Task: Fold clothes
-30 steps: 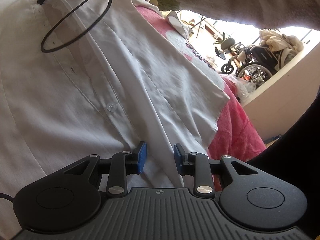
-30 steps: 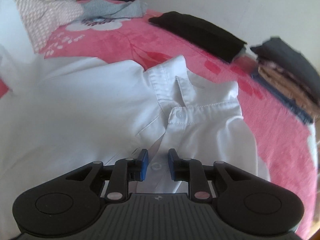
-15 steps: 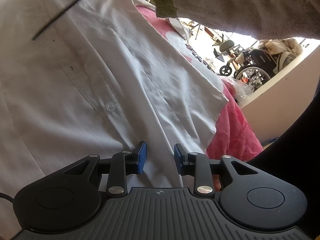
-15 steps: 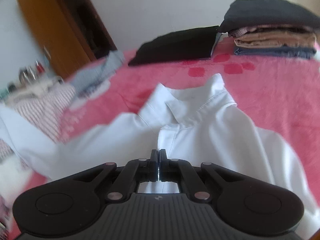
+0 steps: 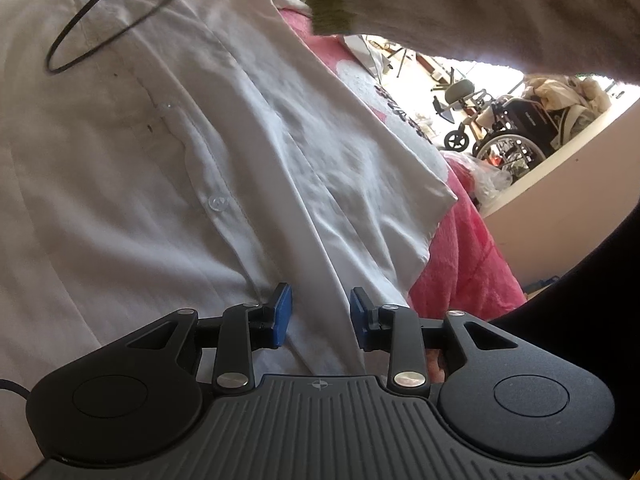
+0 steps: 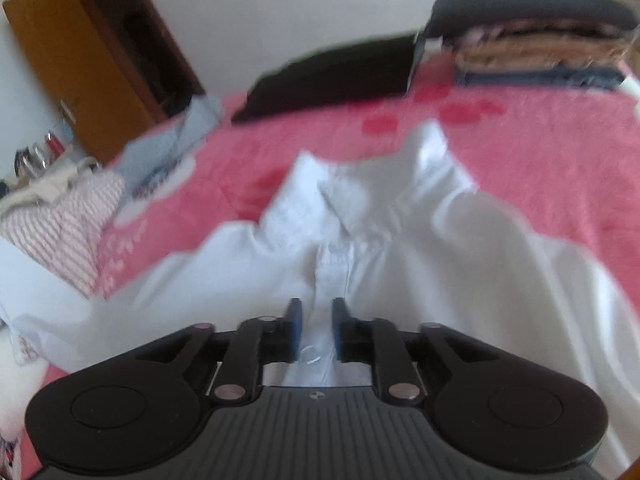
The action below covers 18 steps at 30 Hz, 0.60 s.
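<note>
Pink bedding (image 6: 540,168) covers the bed in both views, and a white shirt (image 6: 460,256) lies spread across it. At the far left of the right wrist view a brown wardrobe door (image 6: 80,80) stands against the wall, with a striped garment (image 6: 72,224) and a pale blue cloth (image 6: 176,140) below it, all smeared by blur. Toward the middle the shirt's collar (image 6: 348,188) points away from the camera, its button placket running down toward the right gripper (image 6: 316,330); the jaws are parting, a narrow gap between them, with the placket lying in that gap and the pads not visibly pressing it. Farther right a flat black garment (image 6: 332,76) and a stack of folded clothes (image 6: 536,40) sit at the bed's far edge, the stack's layers too blurred to separate. In the left wrist view a black cable (image 5: 100,12) loops over the shirt (image 5: 160,200) at the upper left, its ends cut off by the frame. The left gripper (image 5: 320,318) hovers over the shirt's lower front, its jaws moderately apart and widening, a fold of cloth between them but untouched by either pad. A sleeve (image 5: 500,12) blocks the top right; beneath it a wheelchair (image 5: 516,128) shows in glare, and a dark shape at the right edge cannot be identified.
</note>
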Motion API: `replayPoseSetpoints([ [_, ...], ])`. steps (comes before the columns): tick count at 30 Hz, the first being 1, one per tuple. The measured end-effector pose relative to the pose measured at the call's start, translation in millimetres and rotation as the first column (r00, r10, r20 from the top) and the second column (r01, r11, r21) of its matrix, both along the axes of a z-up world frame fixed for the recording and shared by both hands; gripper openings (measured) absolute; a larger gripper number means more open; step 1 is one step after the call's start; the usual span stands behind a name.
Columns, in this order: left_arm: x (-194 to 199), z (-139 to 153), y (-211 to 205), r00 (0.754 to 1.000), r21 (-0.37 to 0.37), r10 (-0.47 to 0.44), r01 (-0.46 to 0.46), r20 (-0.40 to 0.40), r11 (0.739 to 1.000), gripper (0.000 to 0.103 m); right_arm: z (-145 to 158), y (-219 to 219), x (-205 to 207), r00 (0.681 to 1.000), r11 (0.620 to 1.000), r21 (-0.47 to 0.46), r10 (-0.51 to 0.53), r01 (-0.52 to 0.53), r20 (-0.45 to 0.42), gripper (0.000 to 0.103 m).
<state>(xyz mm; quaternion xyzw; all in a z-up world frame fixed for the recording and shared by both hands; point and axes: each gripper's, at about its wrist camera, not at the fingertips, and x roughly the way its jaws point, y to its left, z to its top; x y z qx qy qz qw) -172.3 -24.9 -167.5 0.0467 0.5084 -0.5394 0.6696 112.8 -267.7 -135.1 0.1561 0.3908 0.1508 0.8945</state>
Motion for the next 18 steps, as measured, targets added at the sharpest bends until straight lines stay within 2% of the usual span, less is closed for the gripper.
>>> replayPoseSetpoints([
  [6,-6.0,5.7,12.7,0.999,-0.015,0.007,-0.006,0.035,1.0,0.036,78.4,-42.1,-75.4,0.992,0.992,0.117,-0.06,0.046,0.115,0.019],
  [7,-6.8,5.8,14.9,0.999,-0.019,0.009,-0.008,0.037,1.0,0.036,90.0,-50.2,-91.2,0.989,0.991,0.123,-0.068,0.053,0.129,0.019],
  [9,-8.3,6.1,19.1,0.999,-0.024,0.013,-0.012,0.04,1.0,0.036,110.3,-57.2,-124.2,0.988,0.995,0.076,-0.069,0.059,0.138,0.019],
  [13,-12.6,10.3,23.3,0.999,-0.03,0.016,-0.015,0.049,0.999,0.036,113.3,-33.2,-183.2,0.999,0.996,-0.084,-0.014,0.018,0.043,0.019],
  [16,-15.6,11.9,21.3,0.999,-0.039,0.02,-0.018,0.048,0.999,0.036,87.3,-1.0,-220.6,0.998,0.981,-0.187,0.046,-0.051,-0.03,0.018],
  [18,-16.2,10.1,18.3,0.998,-0.032,0.027,-0.025,0.05,0.999,0.037,66.0,19.5,-234.2,0.995,0.973,-0.213,0.081,-0.093,-0.064,0.018],
])
